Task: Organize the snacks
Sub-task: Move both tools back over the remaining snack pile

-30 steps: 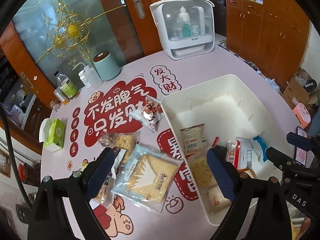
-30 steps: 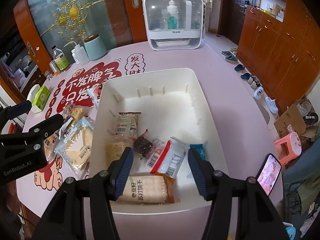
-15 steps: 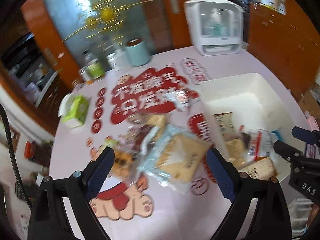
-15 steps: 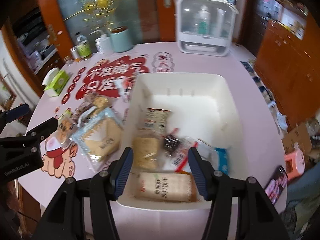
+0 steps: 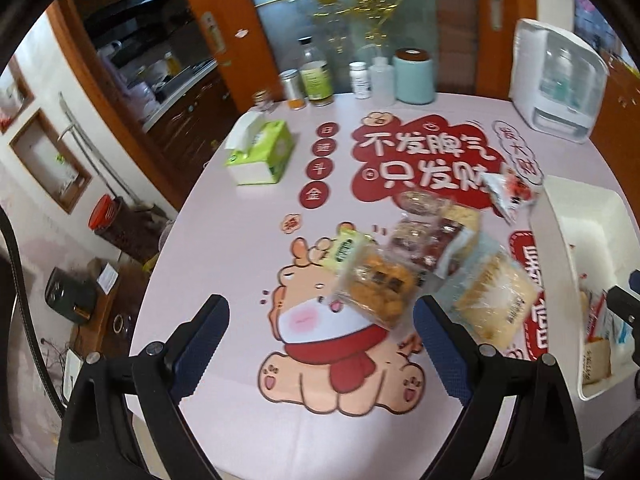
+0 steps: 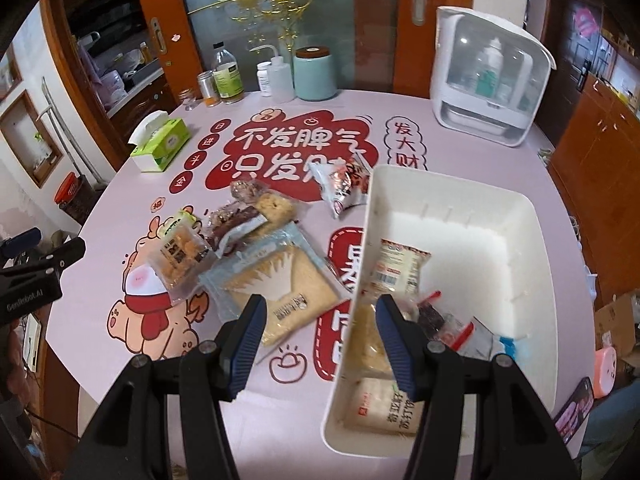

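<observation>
A white bin (image 6: 532,264) on the right of the pink table holds several snack packs, among them a cracker pack (image 6: 386,404) at its near end. Loose snacks lie left of it: a large toast bag (image 6: 280,292), a clear pack of orange biscuits (image 6: 178,258), dark bars (image 6: 236,224) and a red-white pack (image 6: 340,186). My left gripper (image 5: 320,334) is open and empty above the table, just near of the biscuit pack (image 5: 376,286). My right gripper (image 6: 320,338) is open and empty, over the gap between the toast bag and the bin's left wall.
A green tissue box (image 6: 160,144) stands at the left. Bottles, jars and a teal canister (image 6: 315,74) line the far edge. A white dispenser cabinet (image 6: 488,76) stands at the far right. The bin also shows in the left wrist view (image 5: 588,232).
Both grippers have swung left, away from the bin and toward the loose snacks. Both stay open and empty. The snacks have not moved.
</observation>
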Demonstrator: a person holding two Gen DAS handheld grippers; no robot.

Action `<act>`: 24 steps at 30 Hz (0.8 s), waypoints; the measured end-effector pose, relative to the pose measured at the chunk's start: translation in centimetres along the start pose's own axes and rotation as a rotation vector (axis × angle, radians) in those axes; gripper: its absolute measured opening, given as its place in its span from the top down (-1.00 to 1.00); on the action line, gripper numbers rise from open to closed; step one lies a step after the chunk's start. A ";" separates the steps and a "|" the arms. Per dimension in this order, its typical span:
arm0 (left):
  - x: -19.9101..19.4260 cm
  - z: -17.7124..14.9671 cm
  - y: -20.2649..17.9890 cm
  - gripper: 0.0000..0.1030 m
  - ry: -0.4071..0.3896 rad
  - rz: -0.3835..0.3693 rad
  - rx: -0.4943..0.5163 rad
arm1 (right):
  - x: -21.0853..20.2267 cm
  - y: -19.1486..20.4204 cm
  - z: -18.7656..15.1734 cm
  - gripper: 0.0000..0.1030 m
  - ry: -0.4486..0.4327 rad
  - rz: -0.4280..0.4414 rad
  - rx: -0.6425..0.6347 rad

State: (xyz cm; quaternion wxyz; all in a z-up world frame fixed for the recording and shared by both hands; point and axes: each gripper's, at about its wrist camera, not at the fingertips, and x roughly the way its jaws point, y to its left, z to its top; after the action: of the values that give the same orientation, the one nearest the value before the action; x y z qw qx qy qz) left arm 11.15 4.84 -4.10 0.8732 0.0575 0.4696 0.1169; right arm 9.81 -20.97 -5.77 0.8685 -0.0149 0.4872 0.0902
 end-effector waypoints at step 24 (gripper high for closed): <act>14.7 -0.2 -1.8 -0.80 0.267 -0.303 0.168 | 10.4 7.7 0.4 -0.31 0.155 0.081 -0.003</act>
State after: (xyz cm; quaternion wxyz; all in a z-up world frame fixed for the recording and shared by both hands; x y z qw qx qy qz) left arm 19.11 6.91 -16.42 0.8031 0.0430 0.5923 -0.0488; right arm 14.15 -11.87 -13.86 0.8239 -0.0032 0.5529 0.1247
